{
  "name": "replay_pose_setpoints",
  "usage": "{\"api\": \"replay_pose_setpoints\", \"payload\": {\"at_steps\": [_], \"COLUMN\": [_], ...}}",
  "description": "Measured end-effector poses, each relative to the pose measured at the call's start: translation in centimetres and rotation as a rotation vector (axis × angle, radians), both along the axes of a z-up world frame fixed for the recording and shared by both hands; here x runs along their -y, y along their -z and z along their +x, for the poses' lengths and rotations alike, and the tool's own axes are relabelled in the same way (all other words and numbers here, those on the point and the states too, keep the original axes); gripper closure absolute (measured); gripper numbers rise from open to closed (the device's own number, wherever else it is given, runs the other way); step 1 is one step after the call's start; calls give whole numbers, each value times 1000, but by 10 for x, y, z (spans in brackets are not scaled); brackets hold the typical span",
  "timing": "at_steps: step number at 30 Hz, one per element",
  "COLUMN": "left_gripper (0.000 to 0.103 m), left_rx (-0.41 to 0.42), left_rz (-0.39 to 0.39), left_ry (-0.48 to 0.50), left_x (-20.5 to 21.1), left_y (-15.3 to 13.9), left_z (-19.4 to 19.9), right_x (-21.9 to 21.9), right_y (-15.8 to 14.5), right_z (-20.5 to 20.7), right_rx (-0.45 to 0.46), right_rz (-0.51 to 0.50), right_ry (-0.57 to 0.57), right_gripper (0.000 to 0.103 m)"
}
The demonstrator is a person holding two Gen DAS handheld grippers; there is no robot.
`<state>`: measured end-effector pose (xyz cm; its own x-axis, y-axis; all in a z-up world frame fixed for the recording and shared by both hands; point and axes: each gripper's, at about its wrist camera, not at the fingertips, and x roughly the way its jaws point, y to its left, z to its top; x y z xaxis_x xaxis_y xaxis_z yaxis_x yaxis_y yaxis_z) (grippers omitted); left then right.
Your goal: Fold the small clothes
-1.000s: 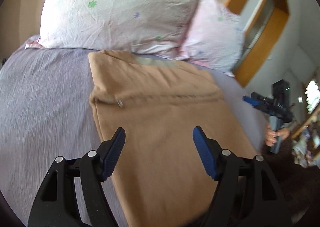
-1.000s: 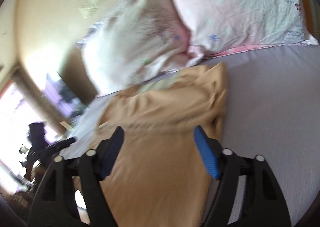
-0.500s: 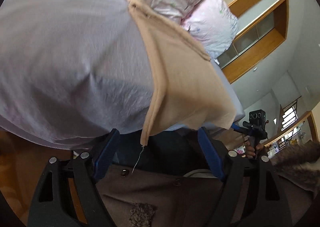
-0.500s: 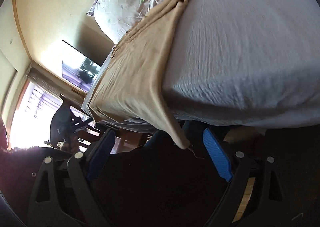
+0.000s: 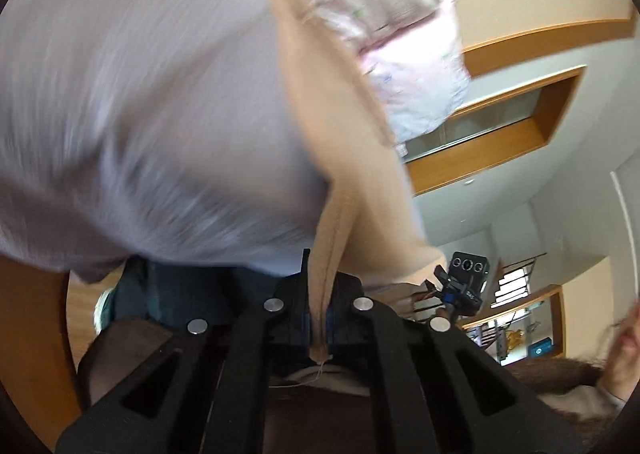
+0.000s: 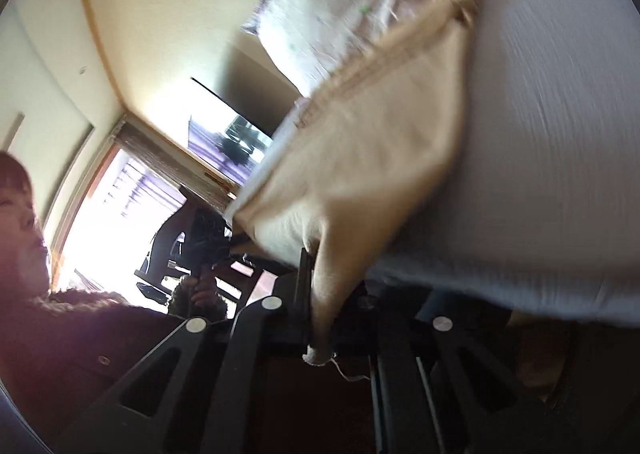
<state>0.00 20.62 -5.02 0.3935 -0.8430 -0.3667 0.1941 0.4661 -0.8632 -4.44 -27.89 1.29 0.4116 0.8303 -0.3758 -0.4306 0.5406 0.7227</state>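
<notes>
A tan garment (image 5: 344, 133) lies on the lilac bed sheet (image 5: 140, 113) and hangs over the near edge of the bed. My left gripper (image 5: 318, 318) is shut on its near left corner, with cloth pinched between the blue pads. My right gripper (image 6: 320, 318) is shut on the near right corner of the same garment (image 6: 380, 157); it also shows in the left wrist view (image 5: 460, 286). Both views are blurred by motion.
Two floral pillows (image 5: 400, 25) lie at the head of the bed beyond the garment. The sheet (image 6: 560, 157) spreads to the right of it. A wooden-framed window (image 5: 500, 121) is on the far wall and a dark screen (image 6: 236, 133) on another.
Both grippers dropped below the bed's near edge, then closed on the garment's hanging corners. Half a second ago both stood open just under the corners.
</notes>
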Motion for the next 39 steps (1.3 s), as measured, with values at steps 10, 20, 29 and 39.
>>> {"api": "replay_pose_setpoints", "payload": {"at_steps": [10, 20, 29, 39], "left_gripper": [99, 99, 94, 28], "left_rx": [239, -23, -158, -57], "left_rz": [74, 230, -152, 50], "left_ry": [-114, -220, -299, -313], "left_x": [-3, 29, -5, -12], "left_y": [-127, -47, -26, -73], "left_z": [144, 329, 339, 264], "right_x": [-14, 1, 17, -29], "right_y": [-126, -19, -25, -49], "right_z": [139, 339, 359, 293], "right_rx": [310, -199, -205, -54], "right_rz": [4, -108, -120, -195], "right_ry": [142, 490, 659, 433], "right_gripper": [96, 96, 31, 19]}}
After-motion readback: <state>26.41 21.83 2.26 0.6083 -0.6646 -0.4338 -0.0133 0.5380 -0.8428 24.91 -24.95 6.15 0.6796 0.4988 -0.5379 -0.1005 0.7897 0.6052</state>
